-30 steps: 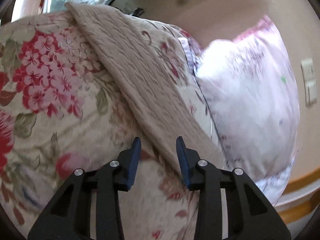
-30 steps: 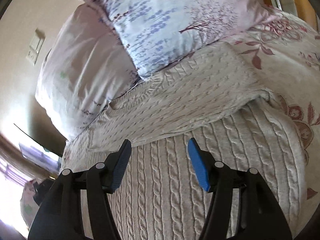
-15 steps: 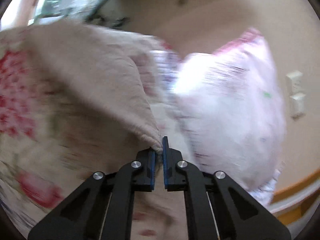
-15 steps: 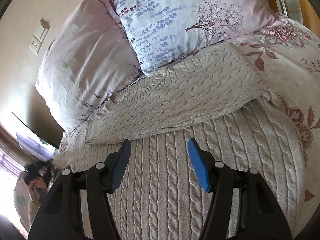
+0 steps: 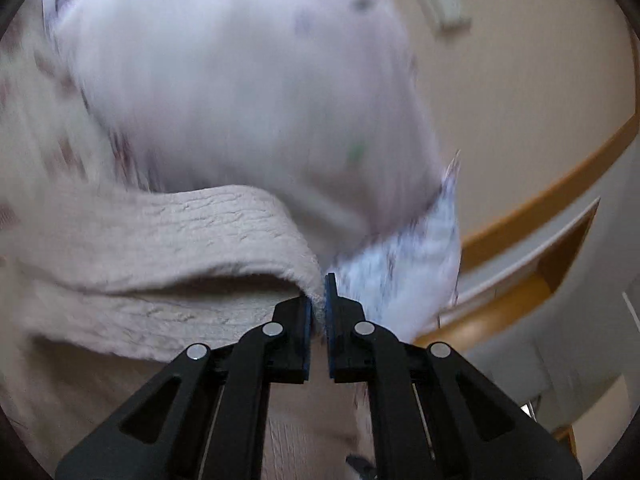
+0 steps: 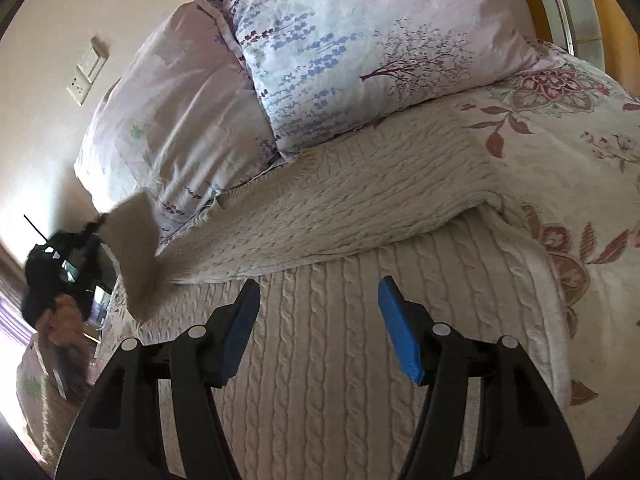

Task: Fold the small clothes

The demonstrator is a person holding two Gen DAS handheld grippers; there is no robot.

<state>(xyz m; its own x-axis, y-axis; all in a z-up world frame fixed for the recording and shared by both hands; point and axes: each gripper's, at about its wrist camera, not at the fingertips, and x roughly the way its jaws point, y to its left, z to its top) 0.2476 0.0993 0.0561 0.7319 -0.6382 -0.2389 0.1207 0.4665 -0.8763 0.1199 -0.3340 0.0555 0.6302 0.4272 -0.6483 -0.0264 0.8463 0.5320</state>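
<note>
A cream cable-knit sweater (image 6: 360, 344) lies spread on the bed, with one sleeve (image 6: 360, 204) folded across its upper part. My left gripper (image 5: 318, 300) is shut on the end of the other sleeve (image 5: 160, 236) and holds it lifted off the bed. In the right wrist view this lifted sleeve (image 6: 136, 248) hangs from the left gripper (image 6: 94, 226) at the far left. My right gripper (image 6: 318, 312) is open and empty, just above the sweater's body.
Two pillows lean at the head of the bed: a pale lilac one (image 6: 176, 120) and a blue-flowered one (image 6: 360, 40). A floral bedspread (image 6: 560, 140) lies under the sweater. A wooden bed frame (image 5: 540, 200) and a wall switch (image 6: 86, 76) are behind.
My left gripper closed on the sleeve end, lifted it and swung towards the pillows. My right gripper stayed open over the sweater's body.
</note>
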